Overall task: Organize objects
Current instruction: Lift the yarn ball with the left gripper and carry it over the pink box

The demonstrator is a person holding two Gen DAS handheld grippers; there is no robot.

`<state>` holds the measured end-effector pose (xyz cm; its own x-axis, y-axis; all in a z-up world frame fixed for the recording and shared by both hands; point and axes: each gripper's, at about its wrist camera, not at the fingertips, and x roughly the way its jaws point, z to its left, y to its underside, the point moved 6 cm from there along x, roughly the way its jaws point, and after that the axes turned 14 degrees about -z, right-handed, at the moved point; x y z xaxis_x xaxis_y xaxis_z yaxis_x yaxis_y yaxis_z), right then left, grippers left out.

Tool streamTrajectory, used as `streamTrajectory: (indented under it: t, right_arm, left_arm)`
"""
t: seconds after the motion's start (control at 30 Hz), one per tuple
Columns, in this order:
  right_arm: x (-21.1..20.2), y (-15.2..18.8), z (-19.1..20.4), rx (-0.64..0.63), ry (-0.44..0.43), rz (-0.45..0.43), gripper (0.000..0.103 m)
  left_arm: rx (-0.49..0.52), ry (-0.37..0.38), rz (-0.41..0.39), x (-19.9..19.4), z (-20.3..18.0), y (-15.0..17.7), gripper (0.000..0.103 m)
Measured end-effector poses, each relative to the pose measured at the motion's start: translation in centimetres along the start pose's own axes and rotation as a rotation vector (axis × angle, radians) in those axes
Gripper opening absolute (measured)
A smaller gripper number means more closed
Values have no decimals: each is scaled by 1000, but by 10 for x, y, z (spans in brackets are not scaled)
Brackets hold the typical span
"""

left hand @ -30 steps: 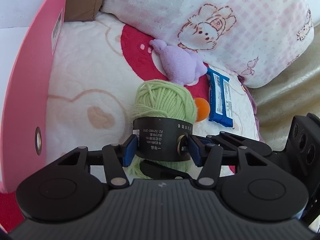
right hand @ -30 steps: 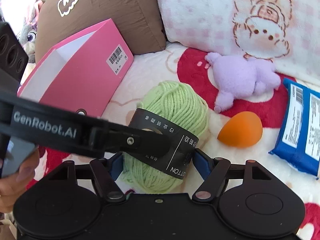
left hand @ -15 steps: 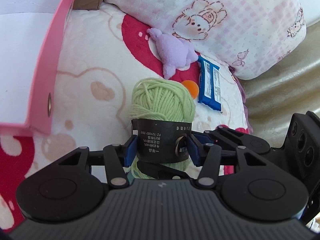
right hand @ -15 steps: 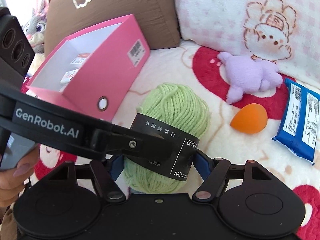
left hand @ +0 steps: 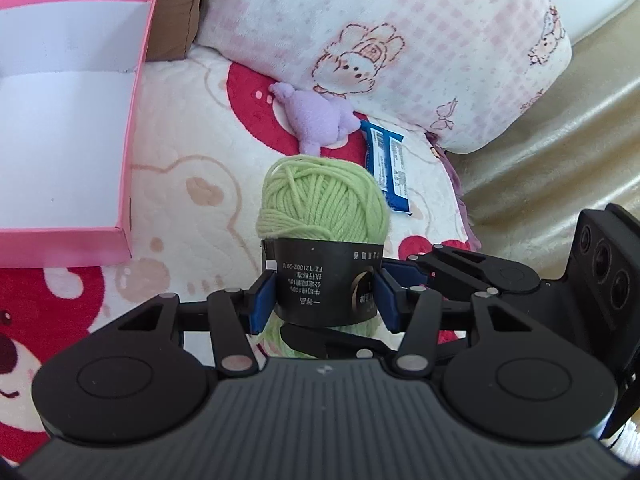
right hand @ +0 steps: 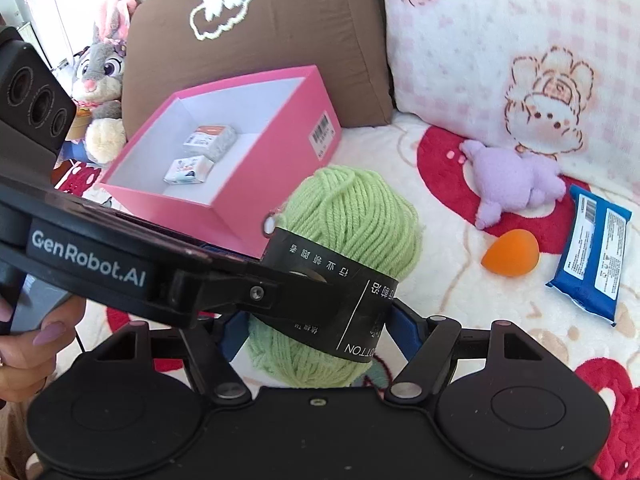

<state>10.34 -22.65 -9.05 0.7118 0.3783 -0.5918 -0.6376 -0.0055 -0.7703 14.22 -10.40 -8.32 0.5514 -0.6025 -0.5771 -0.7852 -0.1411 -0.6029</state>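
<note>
**Left wrist: yarn clamped, box off to the left**

Left wrist: left claw point(left hand: 323, 298) closed on the black band of the yarn point(left hand: 323, 204), blue pads pressed to both sides. Held aloft over the blanket point(left hand: 192, 168); pink box point(left hand: 126, 152) to the left, not underneath. Toy point(left hand: 320, 120) and blue packet point(left hand: 388, 168) beyond.

Right wrist: right claw point(right hand: 316, 330) set around the same skein point(right hand: 356, 216) lower down; actual contact hard to judge, left gripper's arm across the view. Two small packs point(right hand: 200, 156) inside the box point(right hand: 280, 160). Orange sponge point(right hand: 510, 252) on the blanket.

Risks: soft yarn squeezing out of the paper band; early release dropping it short of the box rim.
</note>
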Motion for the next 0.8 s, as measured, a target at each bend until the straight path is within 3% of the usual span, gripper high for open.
streamTrajectory:
  t: [0.2, 0.5, 0.8]
  right_arm:
    - [-14, -11, 16, 67, -18, 11, 78]
    - [-25, -25, 55, -34, -8, 6, 78]
    - [-36, -36, 92, -57, -29, 29, 78]
  left_arm:
    - [57, -13, 0, -26, -11, -5, 51]
    - [97, -43, -19, -64, -17, -8, 51]
    - [101, -47, -23, -105, -14, -13, 50]
